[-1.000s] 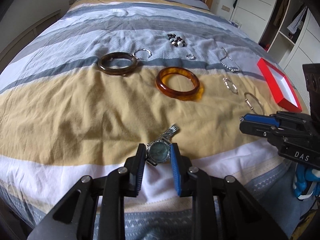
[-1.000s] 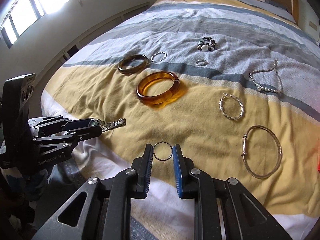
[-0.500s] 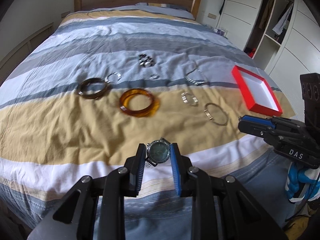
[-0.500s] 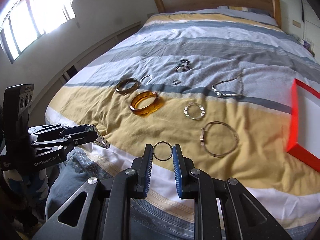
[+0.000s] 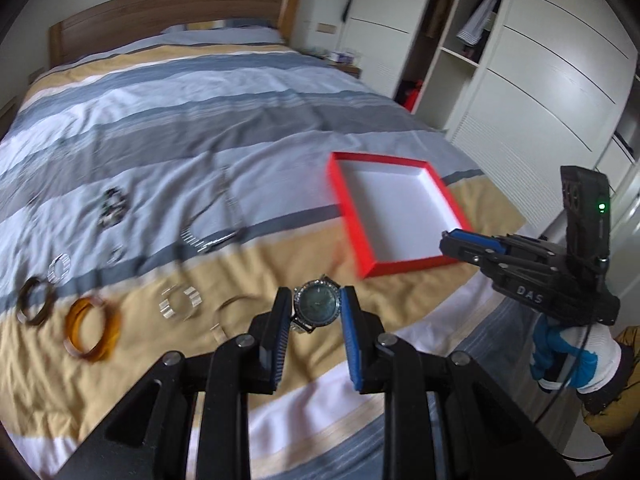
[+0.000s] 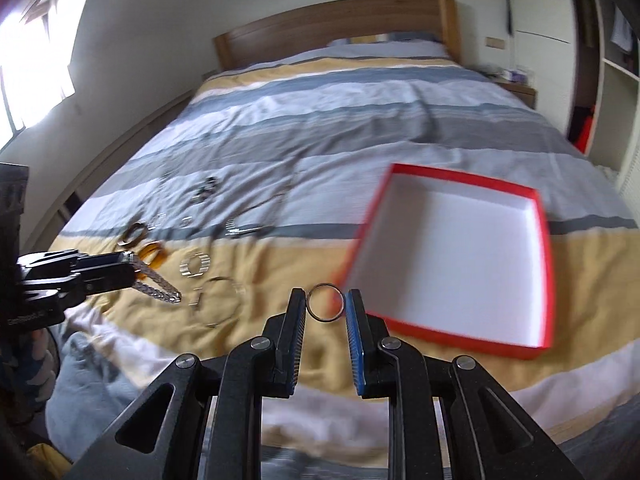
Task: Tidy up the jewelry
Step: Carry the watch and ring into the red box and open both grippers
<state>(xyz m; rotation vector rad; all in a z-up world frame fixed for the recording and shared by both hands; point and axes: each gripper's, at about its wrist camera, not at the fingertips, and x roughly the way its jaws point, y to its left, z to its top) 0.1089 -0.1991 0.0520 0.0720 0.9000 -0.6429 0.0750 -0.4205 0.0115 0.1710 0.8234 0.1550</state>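
My left gripper tilted down over bed's foot edge, pinching watch. My right gripper angled likewise, clamping thin ring. Red box lay near bed's right edge.

Round-faced watch and thin metal ring clamped upright; red tray empty

A bed with a striped cover of blue, grey, white and yellow fills the room. At its far end stands a wooden headboard. Beside the bed stands a white wardrobe, with clothes hanging in its open section. A bright window lies across the bed from the wardrobe.
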